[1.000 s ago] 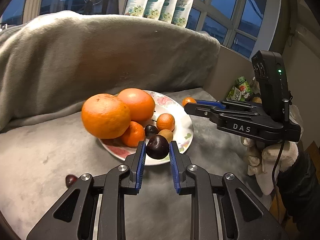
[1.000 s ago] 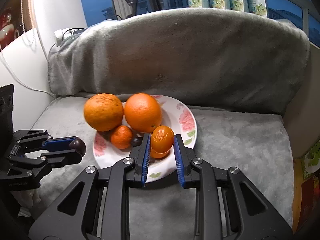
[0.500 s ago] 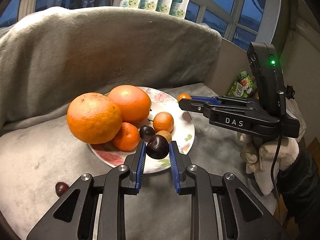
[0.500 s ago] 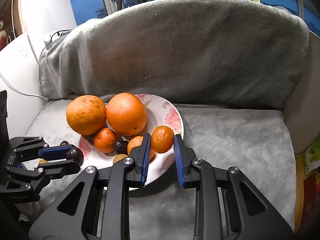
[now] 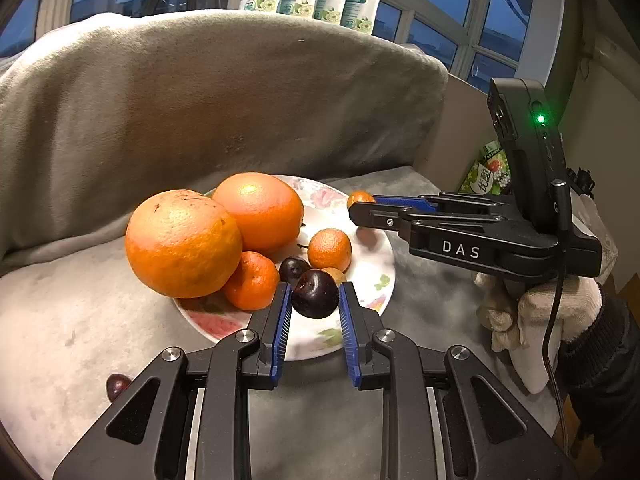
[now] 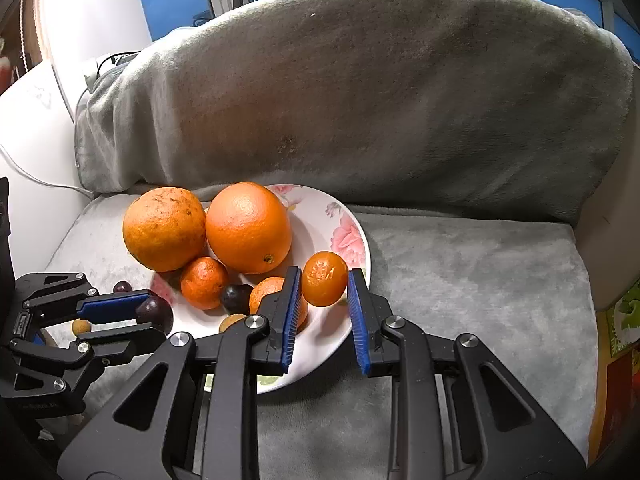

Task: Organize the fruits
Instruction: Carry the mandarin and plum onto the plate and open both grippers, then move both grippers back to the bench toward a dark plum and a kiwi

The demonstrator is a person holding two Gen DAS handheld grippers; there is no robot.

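A floral plate [image 5: 378, 268] [image 6: 354, 236] on the grey cushion holds two big oranges [image 5: 184, 242] [image 5: 260, 210], small mandarins [image 5: 329, 249] and a dark plum [image 5: 293, 267]. My left gripper [image 5: 314, 300] is shut on another dark plum [image 5: 316, 294] just above the plate's near rim. In the right wrist view it reaches in from the left [image 6: 154, 316]. My right gripper [image 6: 324, 294] is shut on a small mandarin [image 6: 324, 283] over the plate's right side. In the left wrist view it comes from the right [image 5: 360, 204], held by a gloved hand [image 5: 556, 308].
A loose plum [image 5: 118, 385] [image 6: 122, 287] and a small yellowish fruit [image 6: 81, 326] lie on the cushion left of the plate. A blanket-covered backrest [image 6: 360, 100] rises right behind the plate. A white wall [image 6: 32, 168] stands at the left, packets [image 5: 490, 172] at the right.
My right gripper has drifted slightly with the mandarin toward the plate's right side. The left gripper has stayed put with the plum. Both grips are unchanged.
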